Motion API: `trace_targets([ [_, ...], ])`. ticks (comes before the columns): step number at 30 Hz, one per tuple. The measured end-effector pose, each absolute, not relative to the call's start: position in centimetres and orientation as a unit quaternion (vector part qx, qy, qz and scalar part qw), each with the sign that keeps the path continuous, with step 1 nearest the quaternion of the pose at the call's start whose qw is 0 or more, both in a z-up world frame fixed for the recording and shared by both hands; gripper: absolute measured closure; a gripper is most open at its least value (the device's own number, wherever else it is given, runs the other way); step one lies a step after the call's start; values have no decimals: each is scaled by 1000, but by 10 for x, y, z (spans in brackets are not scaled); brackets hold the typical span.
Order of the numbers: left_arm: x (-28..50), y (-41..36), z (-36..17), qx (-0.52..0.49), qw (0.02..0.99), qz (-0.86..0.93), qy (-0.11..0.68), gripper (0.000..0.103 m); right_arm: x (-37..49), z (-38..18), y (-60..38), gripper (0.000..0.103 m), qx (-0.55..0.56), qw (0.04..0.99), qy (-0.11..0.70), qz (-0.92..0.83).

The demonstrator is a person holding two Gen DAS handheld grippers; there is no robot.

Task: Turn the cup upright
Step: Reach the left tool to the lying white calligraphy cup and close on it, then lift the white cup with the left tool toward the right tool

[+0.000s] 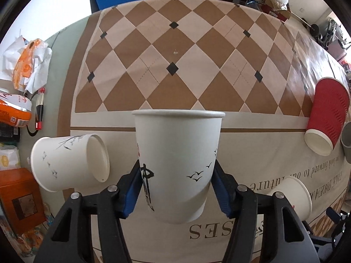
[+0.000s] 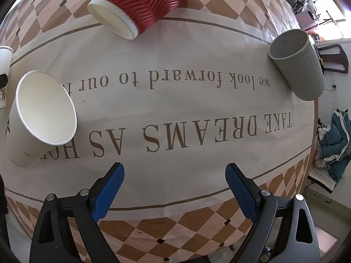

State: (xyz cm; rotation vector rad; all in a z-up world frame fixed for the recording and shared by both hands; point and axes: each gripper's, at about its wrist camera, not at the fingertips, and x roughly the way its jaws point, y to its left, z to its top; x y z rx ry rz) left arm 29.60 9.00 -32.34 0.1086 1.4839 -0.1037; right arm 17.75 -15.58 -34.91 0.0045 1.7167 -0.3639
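Upright cup [image 1: 177, 164] sits mid-table [image 1: 175, 43] — toppled cups lie left [image 1: 70, 162] and right [image 1: 326, 118].

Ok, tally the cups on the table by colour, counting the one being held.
White paper cups: 3 (one held in the left gripper, cup at; one lying at left; one lying at right)
Red ribbed paper cup: 1
Grey plastic cup: 1
Total: 5

table [image 2: 197, 114] | red cup [image 2: 151, 2], grey cup [image 2: 300, 65], white cups [image 2: 41, 114] lying
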Motion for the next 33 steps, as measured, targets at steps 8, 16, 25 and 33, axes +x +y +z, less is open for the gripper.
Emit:
trace_targets([
  [8, 268, 100, -280, 43, 756, -39, 652, 47, 164, -342, -169, 9, 7, 646, 744, -171],
  [16, 212, 59, -236, 50, 774, -39, 630, 47, 135, -322, -193, 8, 34, 667, 728, -154],
  [25, 138, -7, -207, 31, 770, -54, 636, 47, 97, -305, -235, 8, 43, 686, 716, -120],
  [33, 94, -79, -246, 5, 725, -98, 682, 47, 59, -313, -285, 8, 39, 677, 724, -130],
])
